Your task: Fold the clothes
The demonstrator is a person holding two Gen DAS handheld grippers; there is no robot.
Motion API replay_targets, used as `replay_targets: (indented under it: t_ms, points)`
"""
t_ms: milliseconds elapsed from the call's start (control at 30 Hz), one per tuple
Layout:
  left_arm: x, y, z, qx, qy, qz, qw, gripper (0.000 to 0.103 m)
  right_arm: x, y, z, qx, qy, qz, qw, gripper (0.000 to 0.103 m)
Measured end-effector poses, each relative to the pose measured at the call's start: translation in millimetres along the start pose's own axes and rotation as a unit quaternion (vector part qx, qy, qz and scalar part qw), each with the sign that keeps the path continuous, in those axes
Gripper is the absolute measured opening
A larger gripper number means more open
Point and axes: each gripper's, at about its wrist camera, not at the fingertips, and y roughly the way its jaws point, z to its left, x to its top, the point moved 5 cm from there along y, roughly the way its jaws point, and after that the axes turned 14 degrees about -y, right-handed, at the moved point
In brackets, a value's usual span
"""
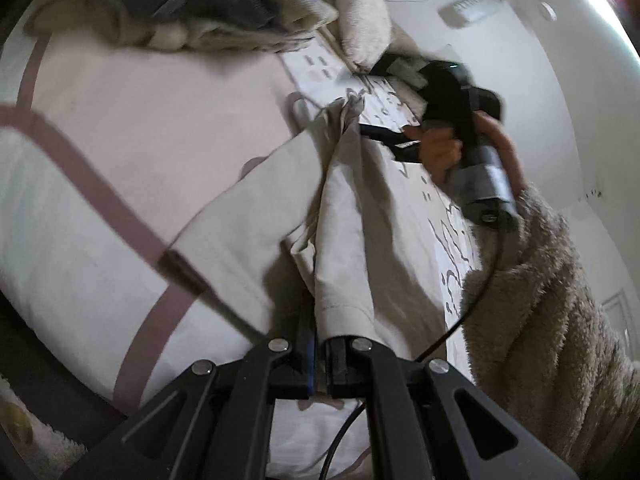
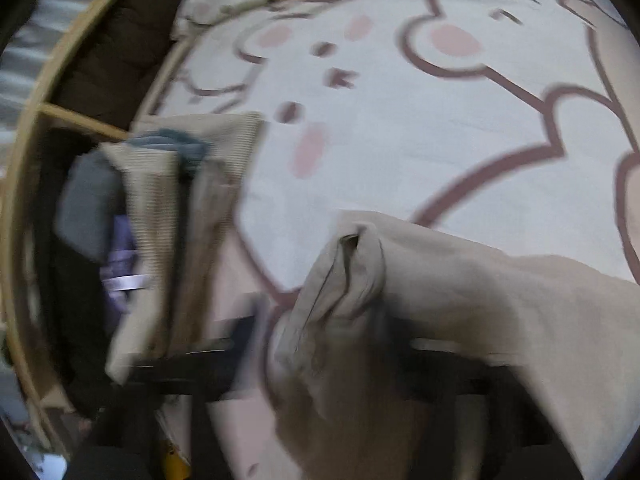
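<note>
A: We see the left gripper (image 1: pixel 320 354) with fingers clamped on a hem of the beige garment (image 1: pixel 256 216), which is stretched over the bed (image 1: pixel 100 120).

B: Agreed. The right gripper (image 1: pixel 366 128) pinches the far end, fingers closed on the cloth; its own view is blurred.

A: We also note a clothes pile (image 1: pixel 172 8) at the bed's far edge, and a fluffy sleeve (image 1: pixel 560 300).
</note>
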Motion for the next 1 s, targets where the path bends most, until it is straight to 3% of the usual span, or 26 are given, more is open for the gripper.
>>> replay_targets:
  t_ms: [67, 167, 200, 300, 367, 433, 467, 500, 567, 667, 833, 933, 1000]
  points:
    - [3, -6, 4, -0.006, -0.016, -0.007, 0.9998, 0.004, 5, -11, 17, 0.054, -0.013, -0.021, 0.998, 0.085]
    - [9, -15, 11, -0.012, -0.038, -0.021, 0.999, 0.004, 11, -38, 42, 0.185, -0.003, -0.046, 0.982, 0.085]
    - [11, -19, 14, -0.012, -0.045, -0.028, 0.9985, 0.004, 10, -51, 45, 0.191, -0.007, -0.057, 0.98, 0.085]
    - [17, -33, 23, -0.014, -0.067, -0.044, 0.9967, 0.004, 0, -80, 47, 0.139, -0.041, -0.074, 0.987, 0.085]
    - [19, -41, 32, -0.01, -0.079, -0.052, 0.9955, 0.004, -15, -93, 36, 0.077, -0.055, -0.072, 0.993, 0.085]
    - [21, -52, 38, -0.006, -0.089, -0.058, 0.9943, 0.004, -36, -92, 26, 0.024, -0.066, -0.058, 0.996, 0.071]
    - [23, -58, 41, -0.002, -0.092, -0.062, 0.9938, 0.004, -48, -87, 21, 0.001, -0.073, -0.048, 0.996, 0.053]
    - [25, -65, 43, 0.008, -0.092, -0.071, 0.9932, 0.004, -59, -83, 16, -0.022, -0.081, -0.038, 0.996, 0.043]
    - [29, -82, 48, 0.026, -0.086, -0.091, 0.9917, 0.004, -78, -67, 15, -0.045, -0.101, -0.025, 0.994, 0.032]
    - [44, -95, 32, 0.049, -0.035, -0.111, 0.992, 0.004, -112, -47, 19, -0.06, -0.133, -0.014, 0.989, 0.031]
    - [63, -61, -49, 0.023, 0.087, -0.046, 0.9949, 0.004, -174, -53, 22, -0.069, -0.129, -0.043, 0.988, 0.031]
    - [63, -15, -101, 0.016, 0.155, 0.013, 0.9877, 0.004, -205, -79, 15, -0.056, -0.103, -0.091, 0.989, 0.031]
    - [63, 21, -129, 0.026, 0.193, 0.048, 0.9796, 0.005, -222, -102, 4, -0.087, -0.091, -0.135, 0.983, 0.031]
